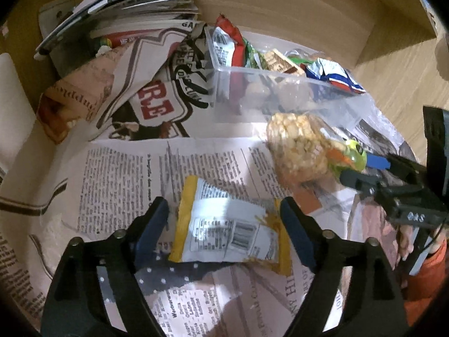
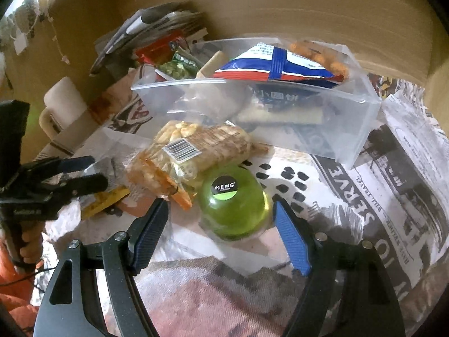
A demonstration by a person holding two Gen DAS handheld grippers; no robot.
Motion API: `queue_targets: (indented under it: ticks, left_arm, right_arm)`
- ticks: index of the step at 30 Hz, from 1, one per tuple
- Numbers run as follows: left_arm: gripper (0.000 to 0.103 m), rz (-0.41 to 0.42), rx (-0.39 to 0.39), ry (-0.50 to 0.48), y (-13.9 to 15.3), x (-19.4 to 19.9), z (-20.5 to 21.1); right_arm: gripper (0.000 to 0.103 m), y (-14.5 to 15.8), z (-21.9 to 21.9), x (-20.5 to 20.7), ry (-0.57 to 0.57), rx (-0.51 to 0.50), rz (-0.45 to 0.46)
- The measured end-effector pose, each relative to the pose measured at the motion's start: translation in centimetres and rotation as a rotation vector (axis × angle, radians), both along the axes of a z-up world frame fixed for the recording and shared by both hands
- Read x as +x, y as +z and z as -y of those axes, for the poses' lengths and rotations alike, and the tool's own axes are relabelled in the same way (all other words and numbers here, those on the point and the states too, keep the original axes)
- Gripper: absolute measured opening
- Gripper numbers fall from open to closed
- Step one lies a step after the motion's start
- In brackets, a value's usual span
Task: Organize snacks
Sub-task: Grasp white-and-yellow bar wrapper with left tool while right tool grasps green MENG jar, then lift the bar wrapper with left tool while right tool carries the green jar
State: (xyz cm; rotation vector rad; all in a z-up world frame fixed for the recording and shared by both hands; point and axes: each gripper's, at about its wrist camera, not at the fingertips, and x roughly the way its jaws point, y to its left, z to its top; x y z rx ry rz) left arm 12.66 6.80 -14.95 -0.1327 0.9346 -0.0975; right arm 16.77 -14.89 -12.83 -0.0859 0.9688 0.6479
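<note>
Newsprint sheets (image 1: 134, 168) cover the desk, its own surface showing only as a wood strip (image 1: 398, 84) at far right in the left wrist view. Left tongs (image 1: 224, 213) spread apart, straddling a yellow-edged snack packet (image 1: 230, 224) lying flat, barcode side up; near edge of the packet sits over a dark dotted scrap (image 1: 174, 278), contact with the blue pads unclear. Right tongs (image 2: 220, 210) also released, the green jelly cup (image 2: 233, 205) between the fingers, gaps on both sides, not gripped. Clear popcorn bag (image 2: 196, 148) lies tilted, touching the cup's far side, its lower part blurred and its far end close to the bin. Clear plastic bin (image 2: 350, 129) stands beyond, holding a red-white-blue chip bag (image 2: 275, 67), green packets and others stacked; lower contents hazy through the wall, labels unreadable. Stack of papers (image 1: 134, 2) leans at back left against a cardboard wall (image 1: 308, 8), partly cut off by the frame. Right wrist view: left tongs enter at left edge, yellow packet mostly hidden beneath them. Open newsprint right of the bin and in front of the left tongs; back and left are crowded.
</note>
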Motion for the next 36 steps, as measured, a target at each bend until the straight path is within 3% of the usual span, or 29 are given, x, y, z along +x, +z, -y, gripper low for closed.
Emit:
queue_targets:
  ticks: [2,6,8,10,13,21,36]
  left_arm:
    - [0.086,-0.004,0.012,-0.015,-0.2,-0.3,0.3]
    - [0.088,0.007,0.045,-0.03,-0.5,-0.5,0.8]
    - [0.088,0.022,0.049,-0.033,-0.6,-0.7,1.0]
    - [0.085,0.04,0.051,-0.031,-0.6,-0.9,1.0]
    - [0.07,0.059,0.063,-0.015,-0.4,-1.7,1.0]
    - [0.054,0.073,0.037,0.011,0.3,-2.1,0.3]
    - [0.053,0.255,0.036,0.003,7.4,-0.1,1.4]
  right_arm:
    - [0.063,-0.1,-0.3,0.1,0.007,-0.018,0.007]
    - [0.058,-0.2,-0.6,0.2,0.005,-0.036,0.034]
    - [0.047,-0.3,-0.5,0.1,0.001,-0.044,0.046]
    - [0.047,-0.2,-0.1,0.1,0.006,-0.034,0.042]
    - [0.047,-0.2,0.5,-0.2,-0.008,-0.024,0.043]
    - [0.047,1.0,2.6,-0.7,-0.057,0.009,0.065]
    - [0.047,6.0,4.2,-0.7,-0.103,0.089,0.199]
